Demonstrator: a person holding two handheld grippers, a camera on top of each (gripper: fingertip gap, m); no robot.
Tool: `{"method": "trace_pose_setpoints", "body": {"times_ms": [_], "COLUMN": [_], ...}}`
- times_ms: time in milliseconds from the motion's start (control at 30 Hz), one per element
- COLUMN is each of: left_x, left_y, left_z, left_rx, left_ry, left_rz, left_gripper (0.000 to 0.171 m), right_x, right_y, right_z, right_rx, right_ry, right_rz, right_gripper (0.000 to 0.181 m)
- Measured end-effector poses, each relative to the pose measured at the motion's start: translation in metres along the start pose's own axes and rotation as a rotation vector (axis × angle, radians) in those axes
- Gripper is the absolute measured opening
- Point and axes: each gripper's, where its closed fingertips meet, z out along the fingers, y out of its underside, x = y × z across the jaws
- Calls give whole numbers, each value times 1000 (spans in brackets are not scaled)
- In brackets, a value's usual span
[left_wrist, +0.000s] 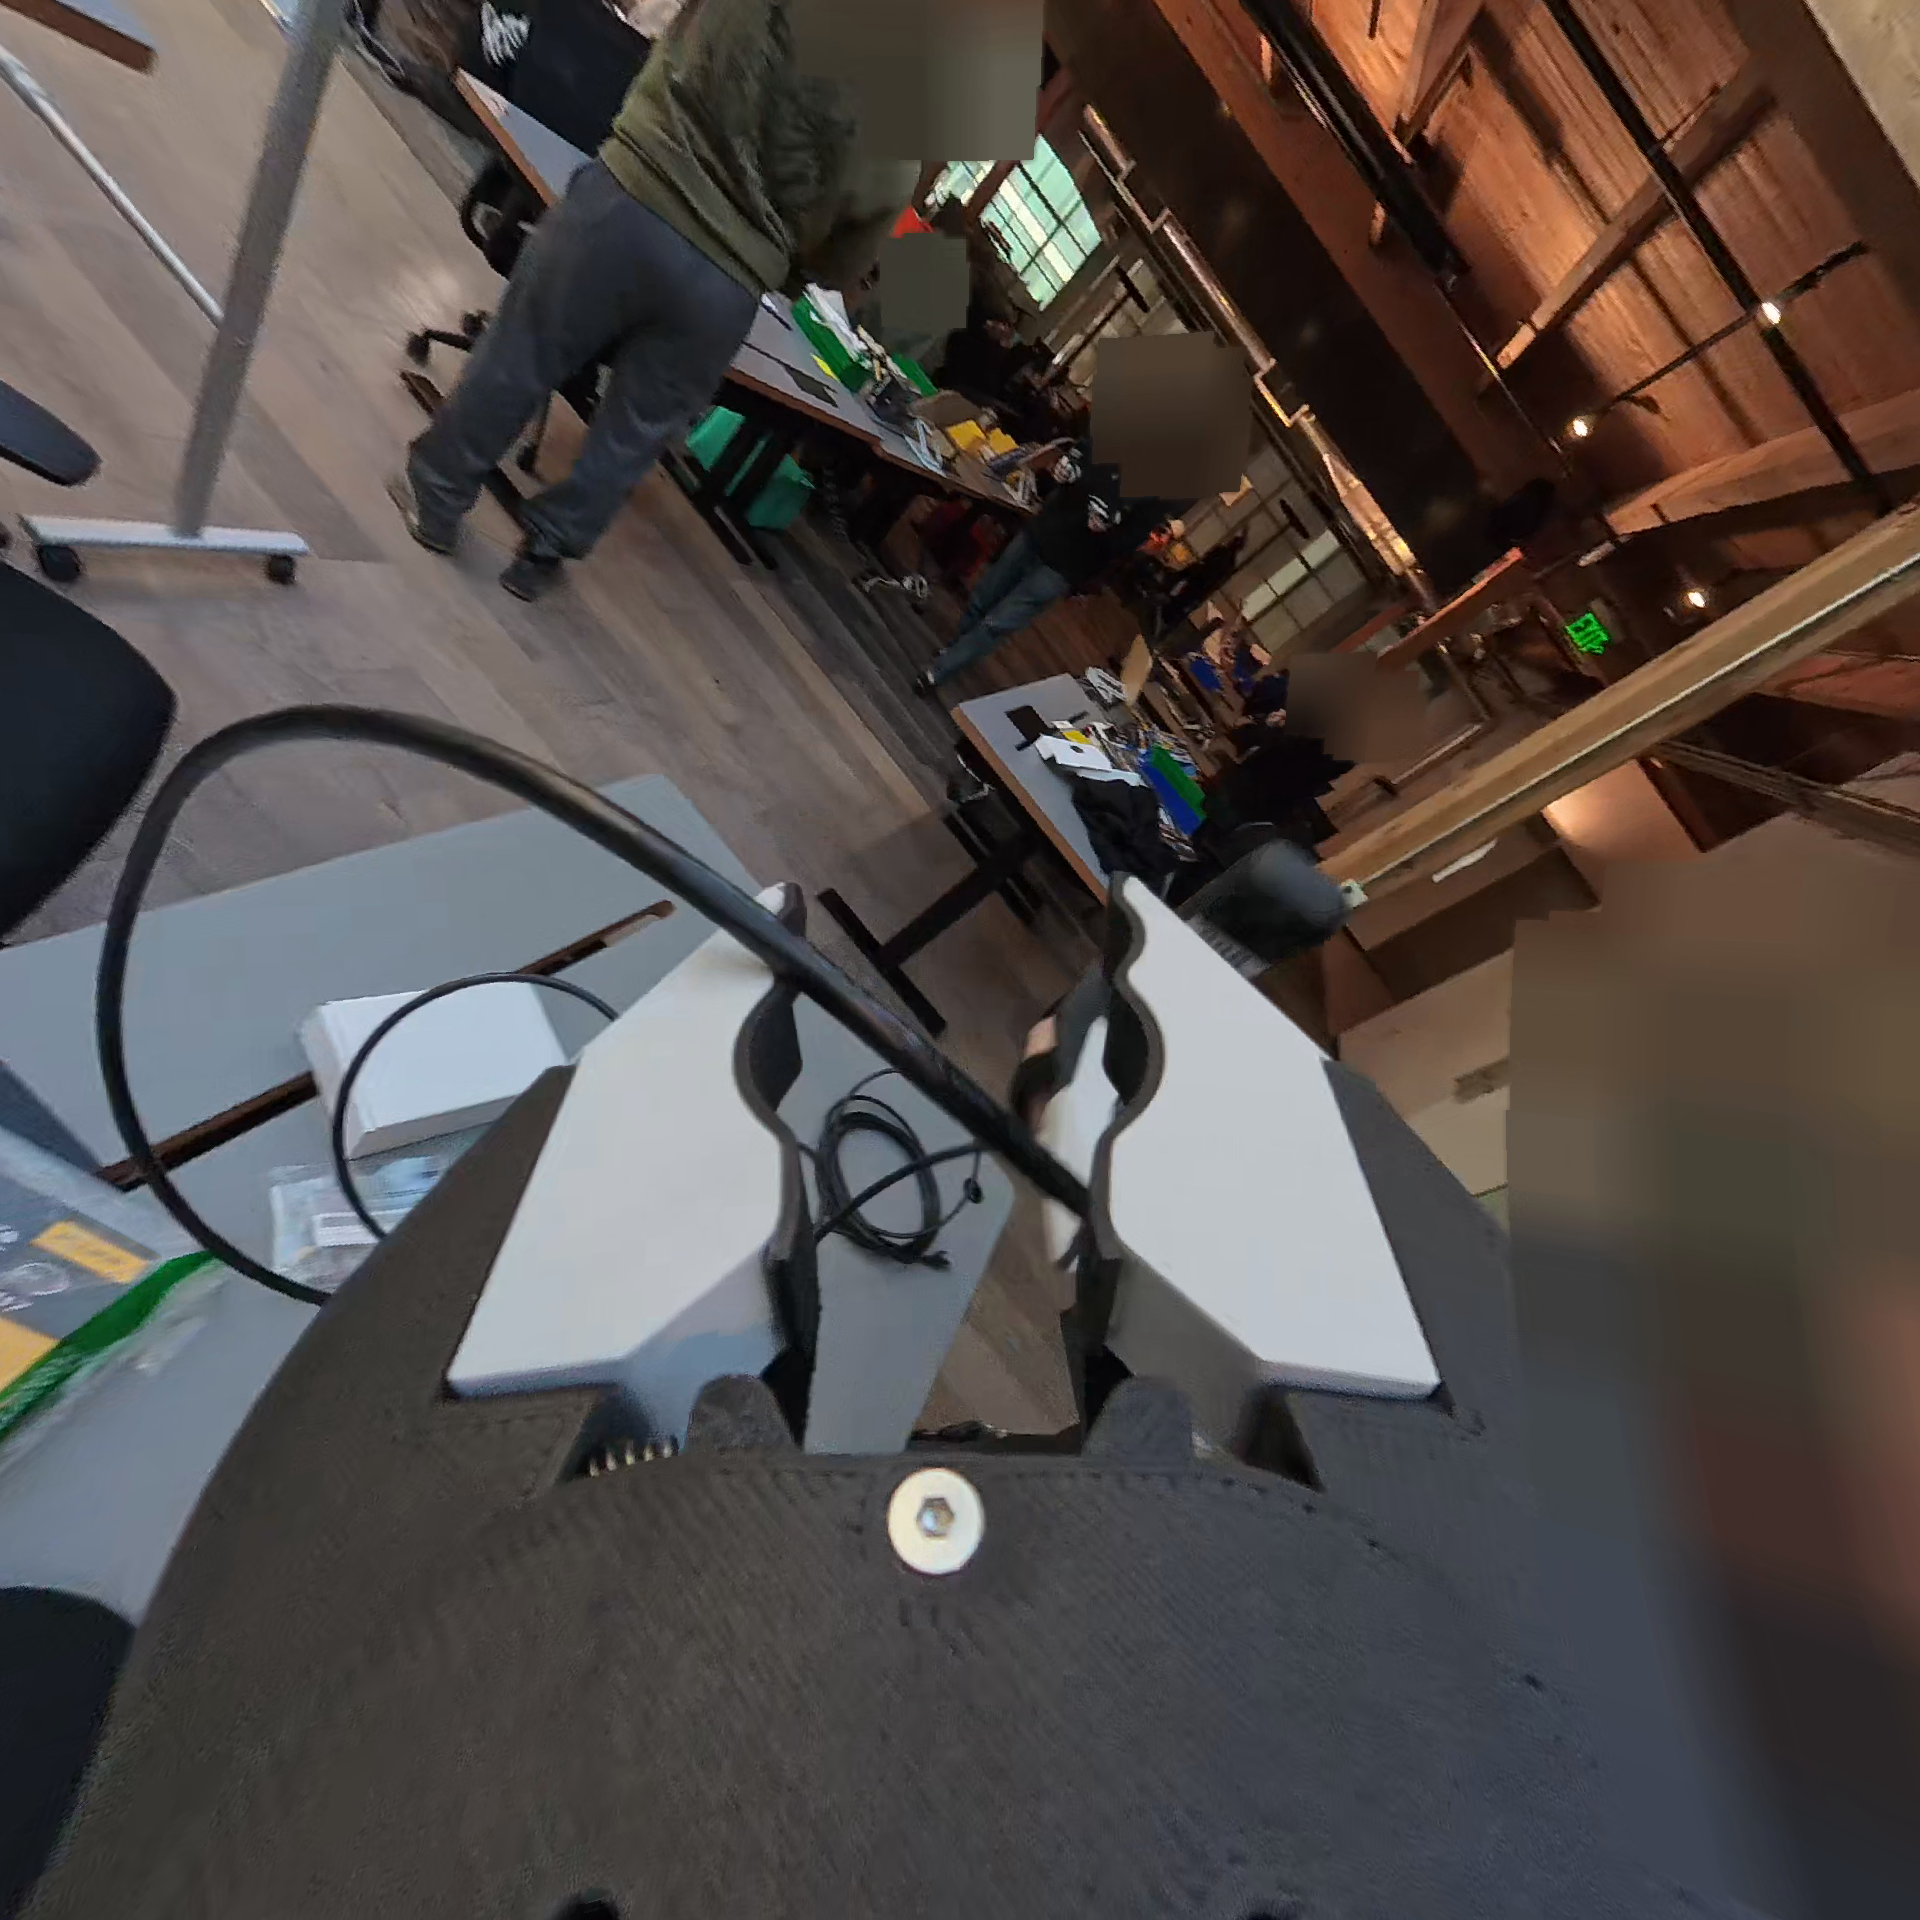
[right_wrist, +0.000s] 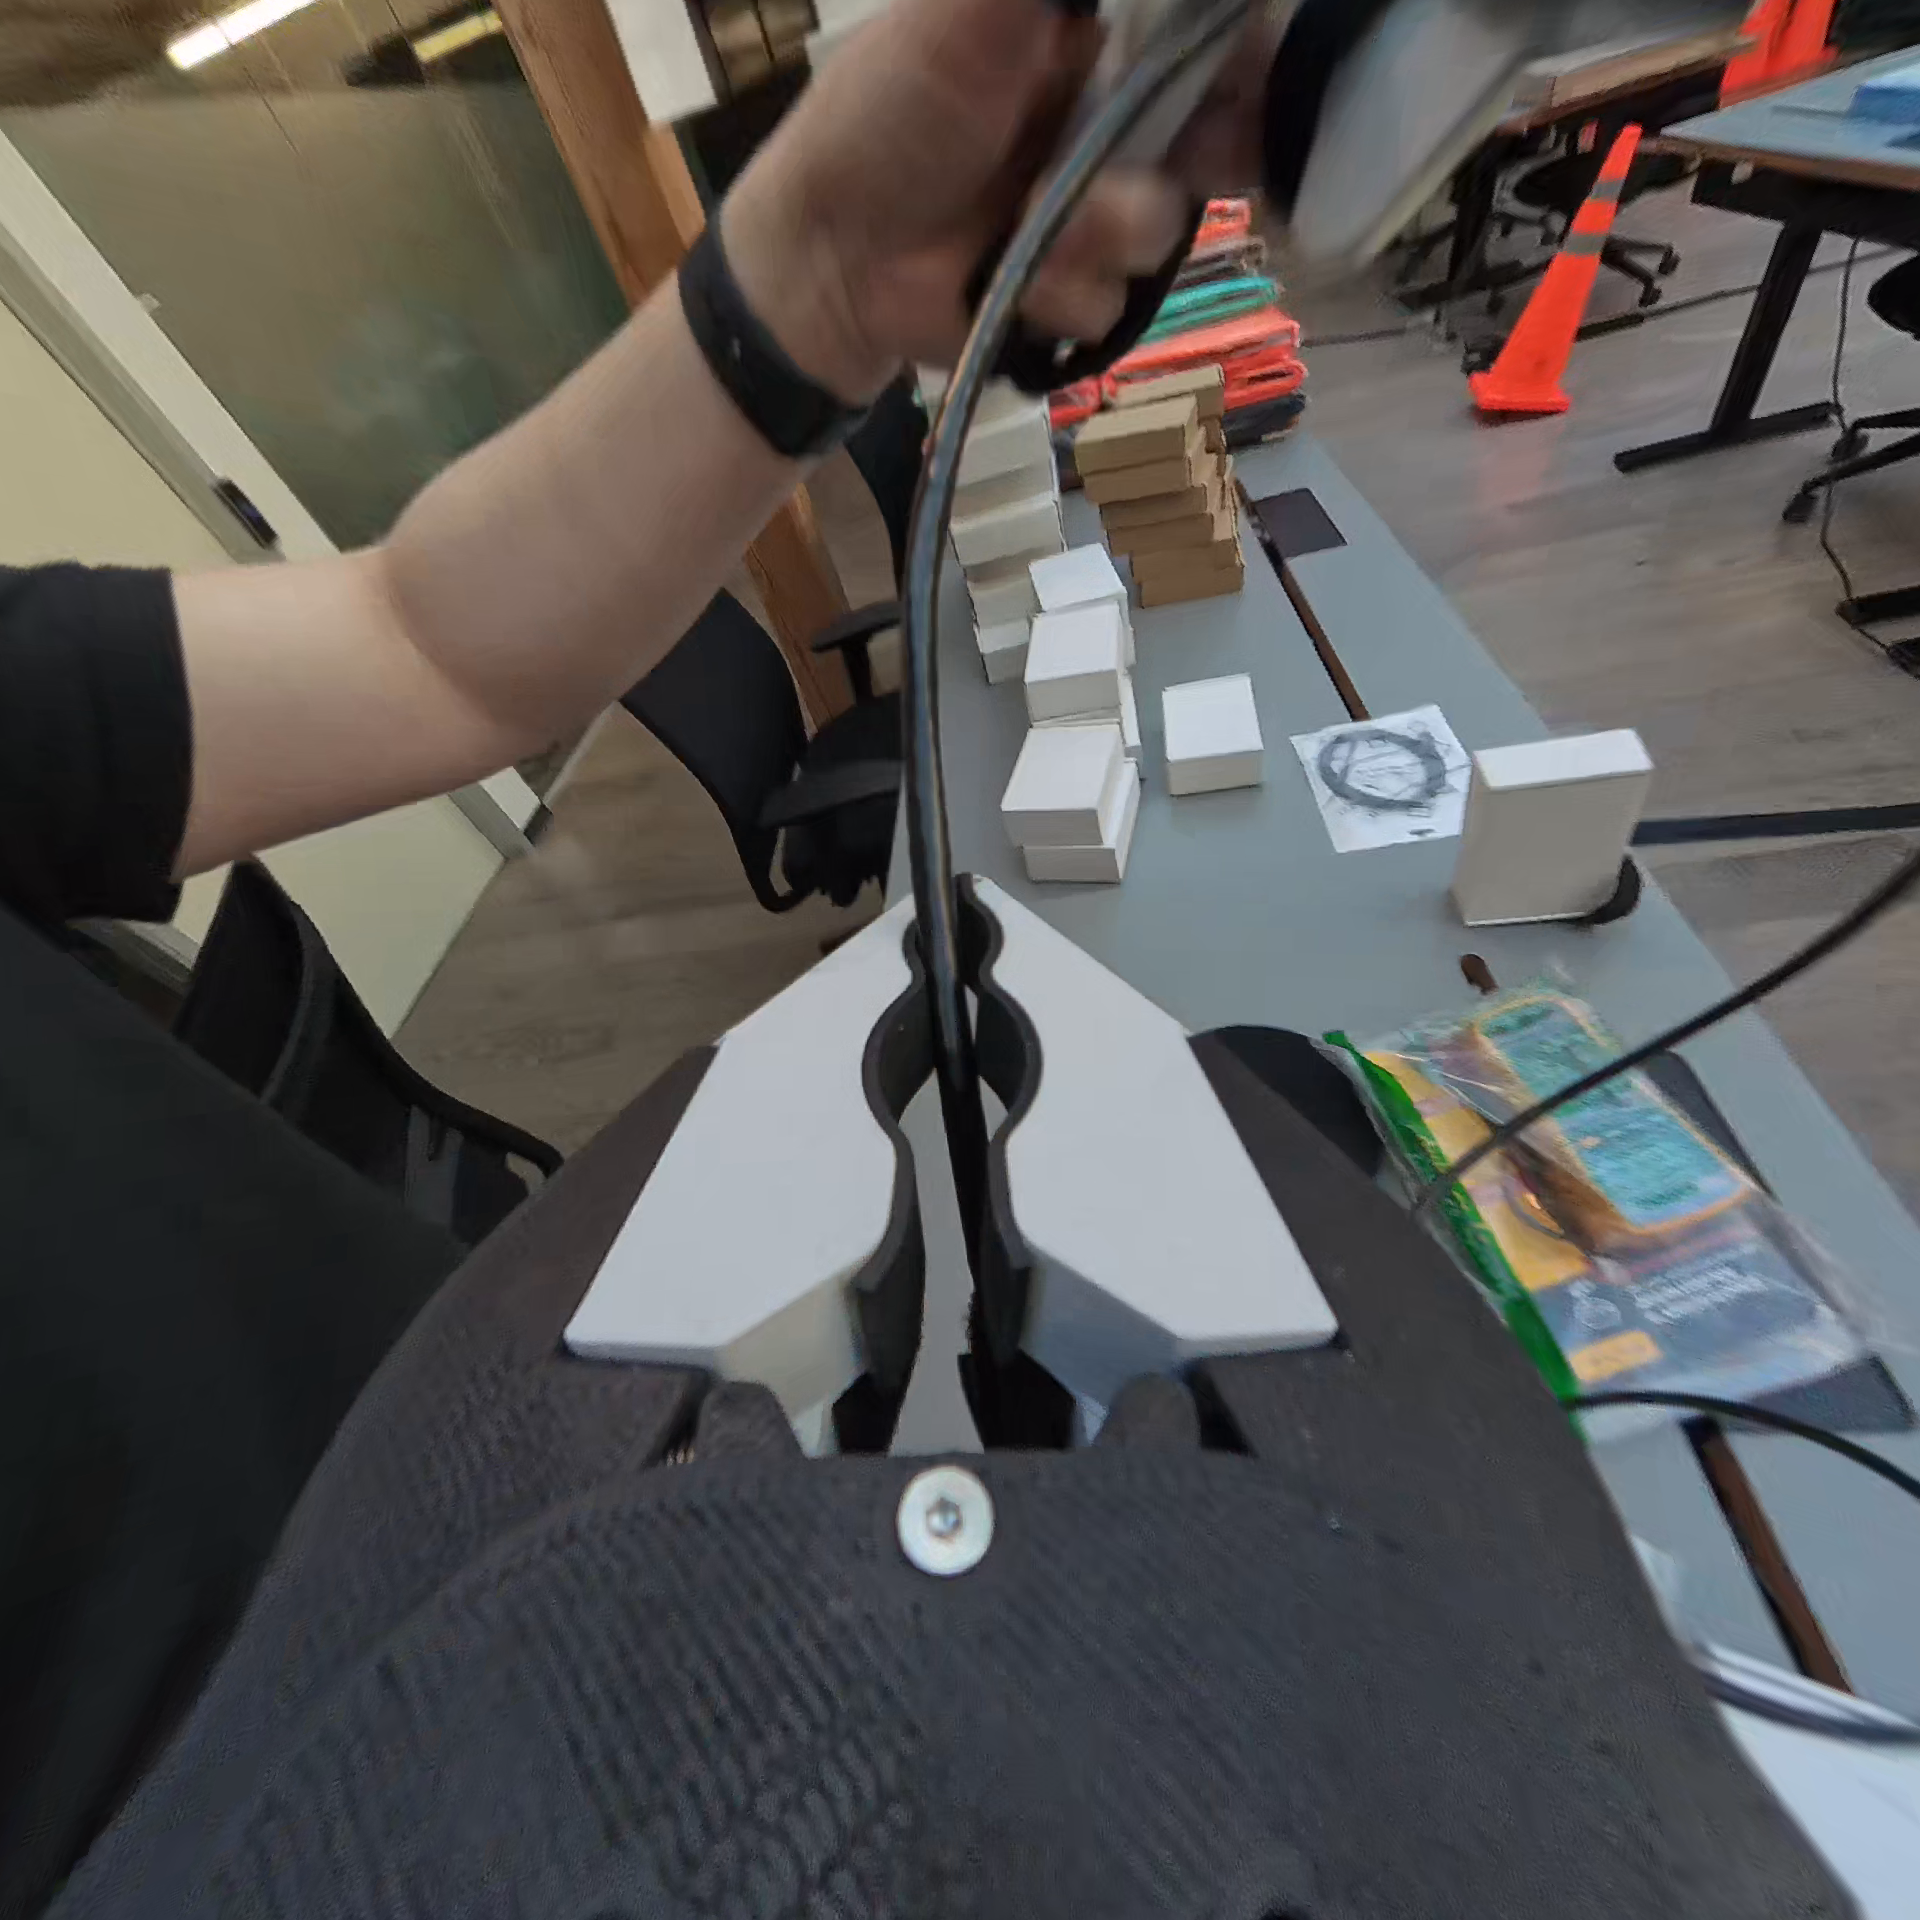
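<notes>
My right gripper (right_wrist: 964, 896) is shut on a thick black cable (right_wrist: 920, 623), which runs up out of the fingertips in a curve toward the hand (right_wrist: 935, 177) that carries the other gripper at the top of the right wrist view. In the left wrist view my left gripper (left_wrist: 951, 894) is open, raised above the grey table (left_wrist: 312, 935). The same black cable (left_wrist: 499, 743) loops in from the left, lies across the top of the left finger (left_wrist: 665, 1174) and slants through the wide gap toward the right finger (left_wrist: 1236, 1164). The pads do not press on it.
On the grey table (right_wrist: 1299, 935) stand white boxes (right_wrist: 1075, 790), a stack of brown boxes (right_wrist: 1169, 488), a printed sheet (right_wrist: 1382, 774) and a bagged yellow meter (right_wrist: 1600, 1174). A thin coiled cable (left_wrist: 883, 1174) and a white box (left_wrist: 436, 1049) lie below. Office chair (right_wrist: 800, 748), orange cone (right_wrist: 1548, 301), people standing (left_wrist: 603, 312).
</notes>
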Motion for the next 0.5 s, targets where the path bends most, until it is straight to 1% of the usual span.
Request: {"method": "trace_pose_setpoints", "body": {"times_ms": [33, 100, 133, 167, 200, 233, 267, 333, 367, 400, 433, 467, 500], "left_x": [-12, -24, -29, -30, -27, -26, -23, -20, -26, -37, -49, -53, -48], "left_y": [8, 40, 62, 82, 99, 117, 128, 130, 139, 158, 180, 203, 222], "left_z": [-14, -31, -33, -33, -33, -32, -35, -63, -69, -60, -42, -24, -6], "left_rx": [26, 57, 60, 82, 127, 157, 214, 480, 554, 531, 446, 350, 263], "left_ry": [-9, 52, 82, 139, 215, 269, 336, 513, 520, 442, 337, 278, 275], "left_rz": [21, 34, 21, 9, -4, -4, -13, -76, -79, -57, -11, 38, 71], "left_gripper": [56, 54, 58, 58, 62, 54, 63, 56, 52, 51, 52, 53, 53], "right_x": [3, 14, 20, 23, 26, 32, 39, 51, 55, 55, 52, 51, 49], "right_y": [-20, -60, -80, -92, -104, -118, -131, -142, -149, -156, -163, -172, -181], "right_z": [-7, -17, -21, -20, -17, -13, -10, -6, -2, 3, 10, 16, 21], "right_rx": [-62, -179, -235, -310, -377, -414, -453, -584, -623, -645, -659, -667, -672], "right_ry": [21, 78, 110, 129, 149, 201, 264, 377, 429, 460, 471, 494, 525], "right_rz": [-6, -15, -23, -26, -26, -37, -74, -206, -266, -306, -334, -367, -411], "right_gripper": [0, 0, 0, 0, 0, 0, 0, 0, 0, 0, 0, 0, 0]}}
